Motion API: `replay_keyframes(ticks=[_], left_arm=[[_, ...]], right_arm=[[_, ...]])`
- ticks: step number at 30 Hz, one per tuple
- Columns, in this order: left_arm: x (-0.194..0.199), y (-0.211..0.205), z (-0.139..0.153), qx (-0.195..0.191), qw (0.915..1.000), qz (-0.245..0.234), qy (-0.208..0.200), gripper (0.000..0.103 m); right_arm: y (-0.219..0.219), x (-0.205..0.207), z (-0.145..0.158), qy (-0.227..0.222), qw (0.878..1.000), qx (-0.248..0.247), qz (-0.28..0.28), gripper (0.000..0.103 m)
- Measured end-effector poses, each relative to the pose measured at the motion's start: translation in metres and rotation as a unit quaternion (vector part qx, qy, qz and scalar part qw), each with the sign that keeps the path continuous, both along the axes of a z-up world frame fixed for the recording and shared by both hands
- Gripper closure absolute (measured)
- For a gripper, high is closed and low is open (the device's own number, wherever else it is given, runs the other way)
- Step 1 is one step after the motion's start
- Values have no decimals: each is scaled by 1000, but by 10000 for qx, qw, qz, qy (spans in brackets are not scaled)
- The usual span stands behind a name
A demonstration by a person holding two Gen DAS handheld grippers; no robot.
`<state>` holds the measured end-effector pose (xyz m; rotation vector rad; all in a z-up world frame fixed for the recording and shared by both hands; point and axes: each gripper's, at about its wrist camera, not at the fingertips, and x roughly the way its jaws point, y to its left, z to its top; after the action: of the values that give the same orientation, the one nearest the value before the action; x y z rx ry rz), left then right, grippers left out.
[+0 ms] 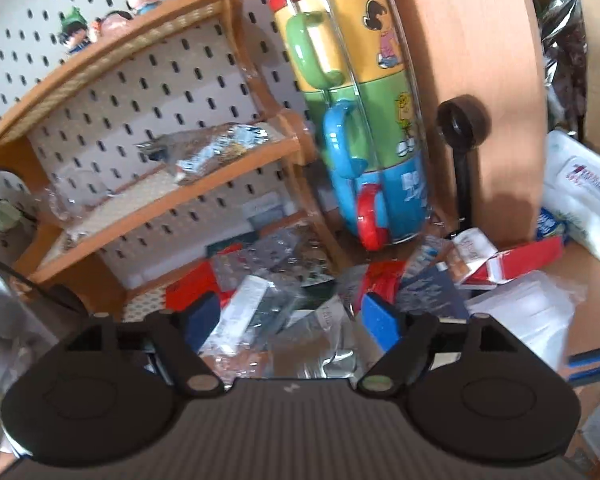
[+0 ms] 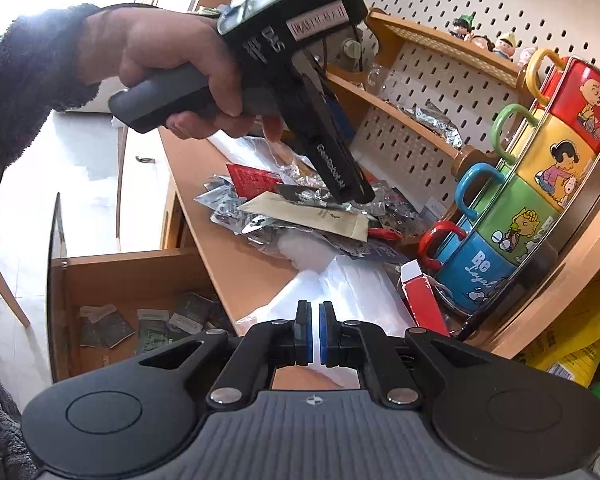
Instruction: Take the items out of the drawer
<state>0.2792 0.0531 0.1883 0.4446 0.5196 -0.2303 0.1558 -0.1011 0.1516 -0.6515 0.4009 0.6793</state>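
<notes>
My left gripper [image 1: 296, 316] is open over a pile of foil and plastic packets [image 1: 276, 280] on the wooden desktop. In the right wrist view the left gripper [image 2: 356, 196] points down at that pile [image 2: 300, 208], its tips at a dark packet. My right gripper [image 2: 311, 338] is shut and empty above a clear plastic bag [image 2: 340, 292] on the desk. The open wooden drawer [image 2: 140, 272] lies below the desk edge at lower left, with several small dark packets [image 2: 148, 324] lying in it.
A stack of coloured cartoon mugs [image 2: 540, 184] in a wire rack stands at the right of the desk. A wooden shelf [image 1: 148, 184] against a white pegboard holds figurines and foil packets. A red box [image 2: 424, 300] and white packs [image 1: 580, 192] lie nearby.
</notes>
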Motion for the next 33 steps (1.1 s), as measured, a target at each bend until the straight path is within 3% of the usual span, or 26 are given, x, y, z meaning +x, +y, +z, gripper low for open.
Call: replay_keyframes(ticks=[8, 12, 14, 15, 16, 17, 19, 22, 24, 26, 33], left_arm=[[-24, 8, 7, -125, 9997, 87, -199, 15], [-75, 20, 3, -193, 9977, 107, -643, 0], [-106, 28, -5, -363, 9969, 116, -688, 0], [-121, 32, -10, -466, 9965, 116, -683, 0], [-137, 36, -14, -571, 9960, 119, -680, 0], [-150, 39, -18, -701, 9950, 155, -693, 0], [-183, 47, -30, -1086, 9911, 255, -731, 0], [-225, 51, -50, -1530, 9852, 343, -699, 0], [-248, 49, -63, -1598, 9838, 367, -721, 0], [-270, 44, -75, -1564, 9831, 446, -837, 0], [-316, 16, -112, -1353, 9841, 607, -973, 0]], right_arm=[[-10, -22, 5, -99, 9998, 107, -114, 101], [-24, -40, -1, -85, 9988, 341, -333, 101], [-32, -49, -6, -2, 9968, 552, -576, 99], [-38, -54, -9, 67, 9945, 724, -755, 95], [-43, -58, -12, 136, 9915, 896, -932, 76], [-48, -64, -15, 188, 9880, 1062, -1107, 45], [-58, -80, -25, 21, 9797, 1331, -1498, 18], [-69, -104, -41, -158, 9667, 1571, -2012, 17], [-75, -119, -51, -128, 9599, 1689, -2235, 16], [-77, -137, -61, -249, 9549, 1785, -2361, 9], [-78, -182, -94, -380, 9481, 1818, -2581, 9]])
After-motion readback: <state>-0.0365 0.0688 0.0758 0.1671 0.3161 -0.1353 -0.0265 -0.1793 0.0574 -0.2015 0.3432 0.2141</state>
